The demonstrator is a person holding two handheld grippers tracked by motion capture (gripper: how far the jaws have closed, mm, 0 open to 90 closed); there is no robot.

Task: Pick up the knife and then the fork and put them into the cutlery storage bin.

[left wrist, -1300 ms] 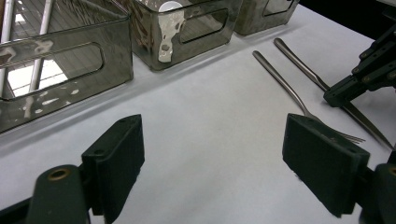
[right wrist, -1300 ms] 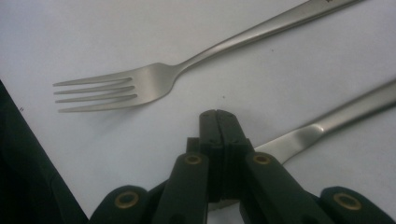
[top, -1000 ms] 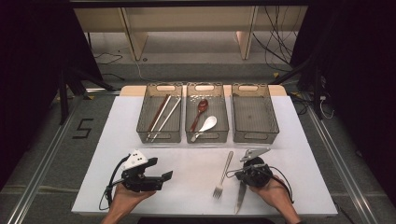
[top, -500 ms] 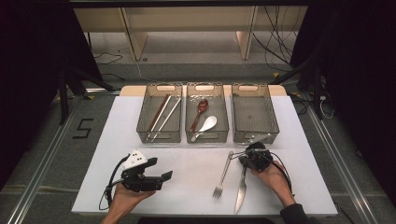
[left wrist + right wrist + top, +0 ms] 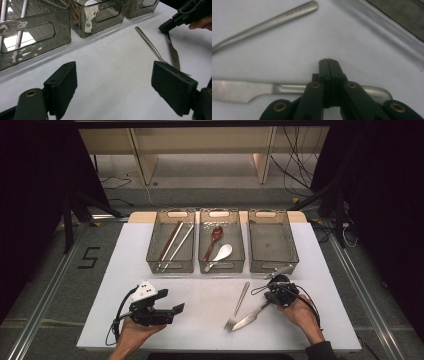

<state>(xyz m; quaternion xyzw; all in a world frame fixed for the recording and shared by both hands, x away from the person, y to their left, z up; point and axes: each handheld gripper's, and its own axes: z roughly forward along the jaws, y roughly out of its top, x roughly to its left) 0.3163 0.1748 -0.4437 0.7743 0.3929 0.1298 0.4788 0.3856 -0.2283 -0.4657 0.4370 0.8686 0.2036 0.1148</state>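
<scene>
Right gripper (image 5: 272, 295) is sitting fully closed over the knife (image 5: 252, 316) handle, nothing between its jaws. Knife is lying flat on the worktop (image 5: 200, 295), fork (image 5: 238, 305) just beside it. Left gripper (image 5: 167, 312) is resting wide open, empty.

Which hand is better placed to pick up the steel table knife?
Right. The right gripper sits with its fingers shut over the handle of the steel table knife. The left gripper stands open across the white table, beyond the steel fork.
</scene>
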